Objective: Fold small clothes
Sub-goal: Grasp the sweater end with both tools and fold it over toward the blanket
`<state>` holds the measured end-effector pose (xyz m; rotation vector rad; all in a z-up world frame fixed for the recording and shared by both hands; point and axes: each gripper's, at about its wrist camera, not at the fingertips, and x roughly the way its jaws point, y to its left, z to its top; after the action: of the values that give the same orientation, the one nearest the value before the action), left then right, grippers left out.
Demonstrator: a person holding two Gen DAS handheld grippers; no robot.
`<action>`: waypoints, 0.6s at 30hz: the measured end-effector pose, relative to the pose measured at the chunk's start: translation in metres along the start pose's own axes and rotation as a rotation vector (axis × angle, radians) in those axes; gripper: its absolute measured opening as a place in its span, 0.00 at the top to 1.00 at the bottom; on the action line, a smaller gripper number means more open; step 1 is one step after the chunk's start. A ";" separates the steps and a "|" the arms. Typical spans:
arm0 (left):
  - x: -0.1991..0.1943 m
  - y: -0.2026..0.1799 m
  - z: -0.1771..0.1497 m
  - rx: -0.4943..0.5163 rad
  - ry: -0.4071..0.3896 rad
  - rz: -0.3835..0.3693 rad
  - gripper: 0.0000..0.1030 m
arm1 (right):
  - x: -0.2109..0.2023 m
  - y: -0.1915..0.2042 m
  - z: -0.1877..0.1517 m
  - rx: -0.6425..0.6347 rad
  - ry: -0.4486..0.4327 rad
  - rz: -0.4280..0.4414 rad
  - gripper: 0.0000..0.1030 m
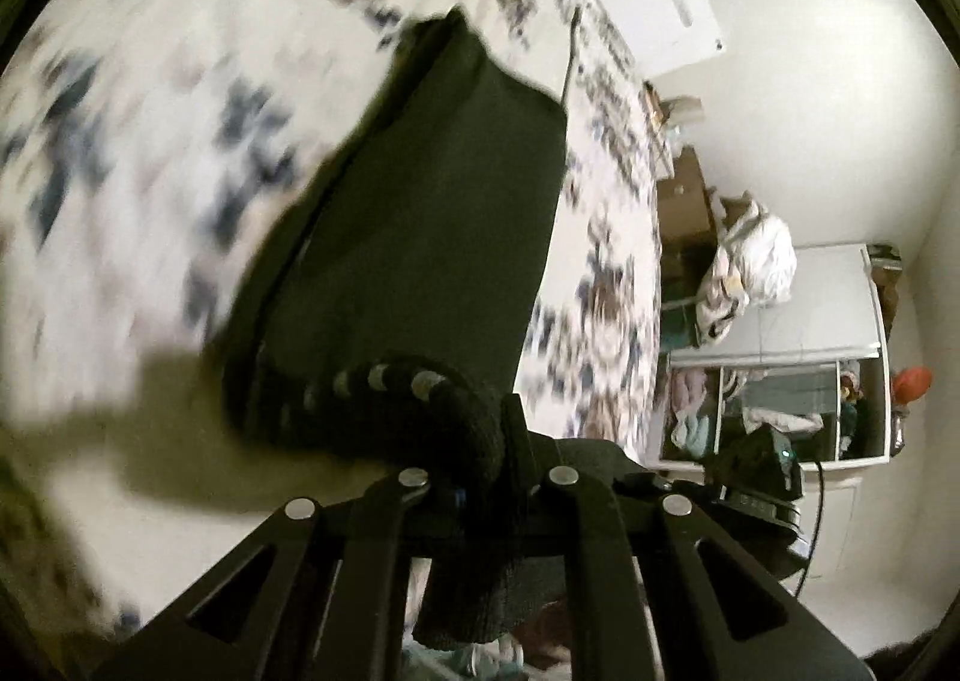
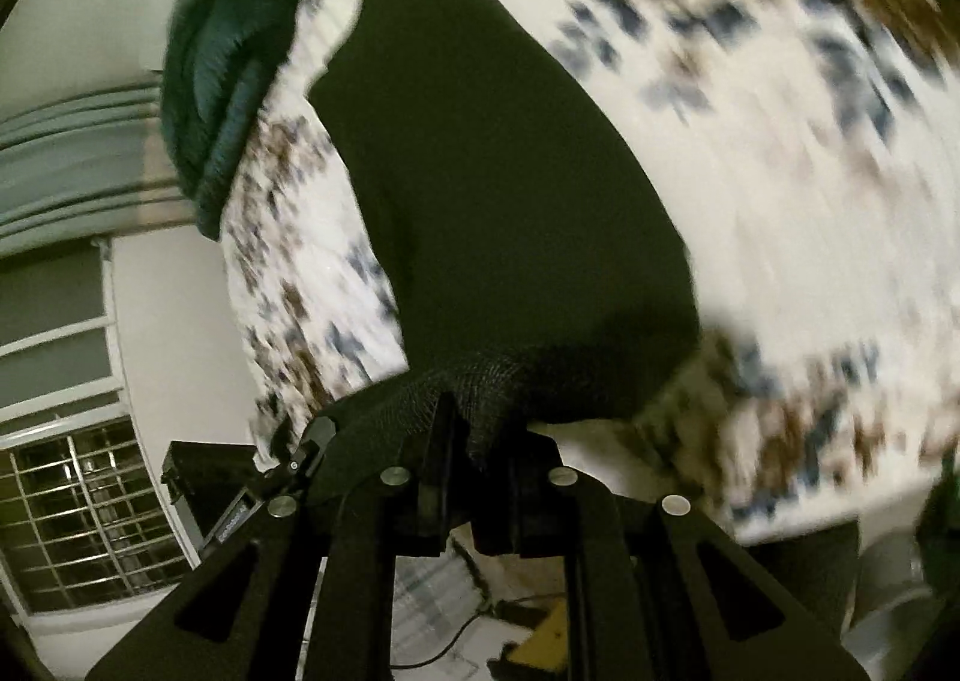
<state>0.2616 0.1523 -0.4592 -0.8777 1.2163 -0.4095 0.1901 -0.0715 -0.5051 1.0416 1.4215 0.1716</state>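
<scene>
Both my left hand-held gripper (image 1: 480, 477) and right hand-held gripper (image 2: 480, 471) are clamped on the near edge of the dark garment (image 1: 432, 201), which stretches lengthwise away over the bed (image 1: 150, 141).

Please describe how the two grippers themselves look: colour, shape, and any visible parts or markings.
Both the left gripper and the right gripper are matte black. Each has angular linkage bars with triangular cut-outs, joined by round silver rivets. The fingers are flat black plates. No cable, sleeve or hand is visible on either; I cannot read any markings on the grippers.
</scene>
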 end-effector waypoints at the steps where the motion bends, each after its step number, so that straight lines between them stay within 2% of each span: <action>1: 0.004 -0.001 0.015 -0.002 -0.014 -0.002 0.93 | -0.001 0.007 0.020 -0.015 -0.016 0.003 0.86; 6: 0.044 -0.013 0.093 -0.029 -0.072 -0.020 0.93 | 0.004 0.036 0.113 -0.035 -0.072 0.016 0.86; 8: 0.058 -0.018 0.127 -0.027 -0.087 -0.019 0.93 | 0.011 0.051 0.163 -0.031 -0.086 0.023 0.86; 11: 0.080 -0.024 0.175 -0.016 -0.110 -0.004 0.93 | 0.020 0.073 0.226 -0.037 -0.102 0.014 0.86; 14: 0.100 -0.018 0.219 -0.056 -0.124 0.025 0.92 | 0.034 0.096 0.285 -0.056 -0.114 0.008 0.86; 16: 0.109 -0.012 0.239 -0.095 -0.115 0.047 0.88 | 0.050 0.109 0.325 -0.052 -0.103 0.026 0.86; 18: 0.111 -0.006 0.252 -0.124 -0.123 0.048 0.74 | 0.065 0.114 0.358 -0.031 -0.074 0.049 0.80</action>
<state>0.5337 0.1619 -0.5040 -0.9635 1.1560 -0.2398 0.5644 -0.1361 -0.5429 1.0481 1.3233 0.1880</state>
